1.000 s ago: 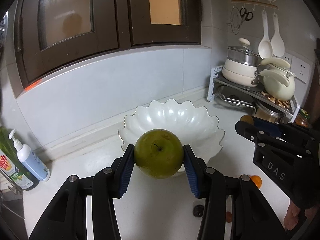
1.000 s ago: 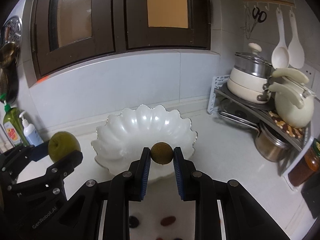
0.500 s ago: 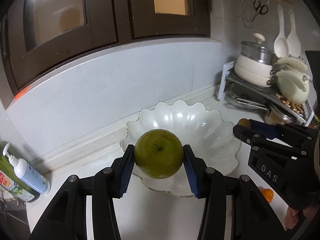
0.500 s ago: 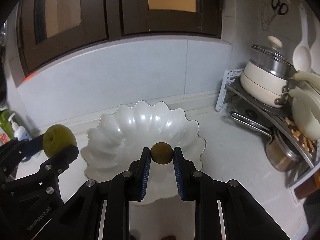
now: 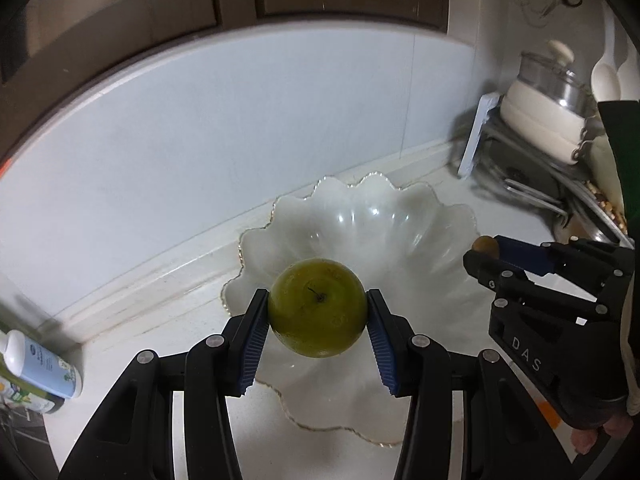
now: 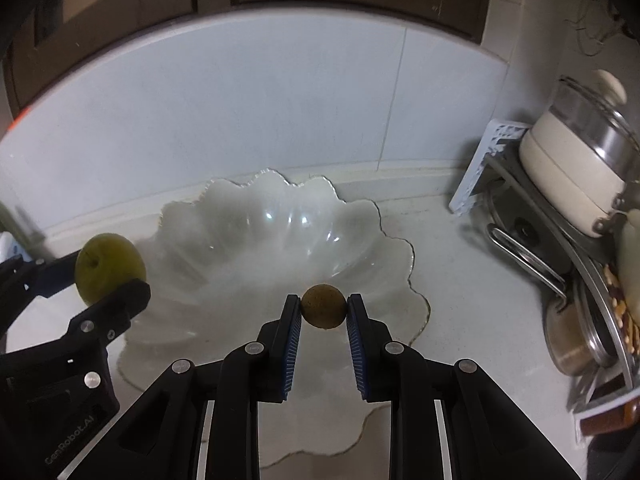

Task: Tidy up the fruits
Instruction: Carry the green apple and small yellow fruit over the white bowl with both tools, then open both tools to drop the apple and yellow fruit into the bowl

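Above the scalloped bowl [image 5: 400, 216], the left gripper [image 5: 317, 322] clamps a green apple [image 5: 317, 312], the right gripper [image 6: 323, 314] a small brown fruit [image 6: 323, 306].

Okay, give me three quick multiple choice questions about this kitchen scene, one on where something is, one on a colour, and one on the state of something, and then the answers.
1. Where does the pot rack stand relative to the white scalloped bowl, seen from the right wrist camera?
A. To its right
B. To its left
C. Inside it

2. What colour is the large fruit in the left tool?
A. Red
B. Yellow-green
C. Purple

3. What is the state of the right tool?
A. Open and empty
B. Shut on the small brown fruit
C. Resting flat in the bowl

Answers: 1 A, the rack stands at the counter's right end. 2 B, its skin is plainly yellow-green. 3 B, both blue pads press the fruit's sides.
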Action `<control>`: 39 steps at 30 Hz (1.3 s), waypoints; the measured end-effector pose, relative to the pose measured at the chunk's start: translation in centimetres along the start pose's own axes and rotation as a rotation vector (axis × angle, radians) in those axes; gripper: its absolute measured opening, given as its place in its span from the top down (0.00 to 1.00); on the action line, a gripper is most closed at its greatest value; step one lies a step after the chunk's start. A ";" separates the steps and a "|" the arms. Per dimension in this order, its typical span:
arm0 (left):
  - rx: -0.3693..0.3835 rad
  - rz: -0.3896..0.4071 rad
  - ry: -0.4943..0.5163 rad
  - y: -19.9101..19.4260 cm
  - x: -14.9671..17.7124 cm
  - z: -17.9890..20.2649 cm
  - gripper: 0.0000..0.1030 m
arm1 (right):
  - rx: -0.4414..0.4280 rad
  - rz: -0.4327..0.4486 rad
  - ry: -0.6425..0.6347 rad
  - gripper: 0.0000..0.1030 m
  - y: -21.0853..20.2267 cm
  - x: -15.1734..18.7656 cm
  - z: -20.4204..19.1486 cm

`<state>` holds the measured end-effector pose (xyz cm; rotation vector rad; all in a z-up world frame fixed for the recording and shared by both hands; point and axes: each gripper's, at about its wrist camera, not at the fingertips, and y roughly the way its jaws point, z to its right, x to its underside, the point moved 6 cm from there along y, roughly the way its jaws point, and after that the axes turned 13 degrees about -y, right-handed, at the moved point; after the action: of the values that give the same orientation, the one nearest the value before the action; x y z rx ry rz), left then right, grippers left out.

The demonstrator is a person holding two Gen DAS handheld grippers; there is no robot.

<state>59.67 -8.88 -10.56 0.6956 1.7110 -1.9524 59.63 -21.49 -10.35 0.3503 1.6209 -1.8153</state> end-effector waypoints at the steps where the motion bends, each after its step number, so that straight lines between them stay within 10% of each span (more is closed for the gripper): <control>1: -0.007 -0.010 -0.003 0.5 -0.1 0.0 0.54 | -0.002 -0.012 -0.002 0.76 0.6 -0.1 0.1; 25: -0.093 -0.235 -0.036 10.1 -0.5 -0.5 0.54 | -0.079 -0.253 0.002 0.76 9.6 0.2 1.2; 30: -0.121 -0.248 -0.034 10.6 -0.2 -0.6 0.49 | -0.064 -0.266 -0.011 0.59 9.5 0.3 1.2; 39: -0.141 -0.166 -0.026 6.9 -1.2 -0.6 0.38 | -0.056 -0.219 0.018 0.59 6.8 0.3 1.6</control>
<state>65.02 -9.19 -15.15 0.4901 1.9226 -1.9153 64.06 -23.17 -15.49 0.1698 1.7771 -1.9258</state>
